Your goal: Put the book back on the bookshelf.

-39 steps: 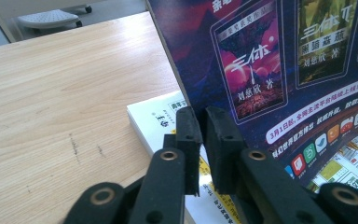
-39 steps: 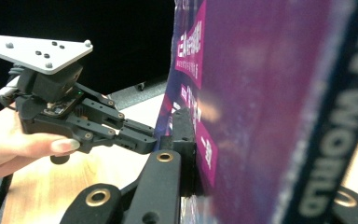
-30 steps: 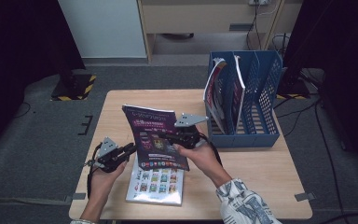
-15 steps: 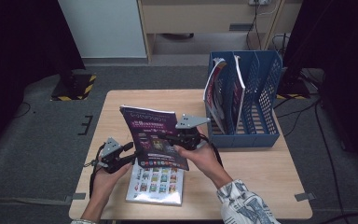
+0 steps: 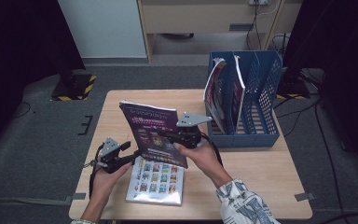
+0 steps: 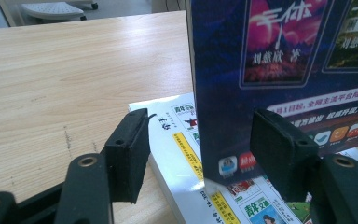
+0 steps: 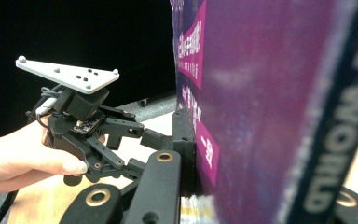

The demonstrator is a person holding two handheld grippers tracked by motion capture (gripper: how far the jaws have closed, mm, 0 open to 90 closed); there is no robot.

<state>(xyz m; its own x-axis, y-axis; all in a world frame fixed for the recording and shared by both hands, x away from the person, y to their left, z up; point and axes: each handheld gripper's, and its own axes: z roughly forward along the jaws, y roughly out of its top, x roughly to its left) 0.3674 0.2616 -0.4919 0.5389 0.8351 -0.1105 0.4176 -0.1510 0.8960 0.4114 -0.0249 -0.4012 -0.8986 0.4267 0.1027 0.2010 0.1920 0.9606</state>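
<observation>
High view, frame centre: purple magazine clamped upright by right gripper; left gripper jaws just opened, magazine released. Handover step judged done; next, magazine to be carried toward blue rack, upper right.

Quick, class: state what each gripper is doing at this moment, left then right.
Left gripper: open, jaws have just been opening; the purple magazine's lower corner stands between them, unpressed.
Right gripper: shut on the purple magazine, holding it upright above the table.

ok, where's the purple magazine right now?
In the high view the purple magazine stands upright over the table's front centre, clamped in the right gripper, above the flat magazine, left of the blue file rack.
</observation>
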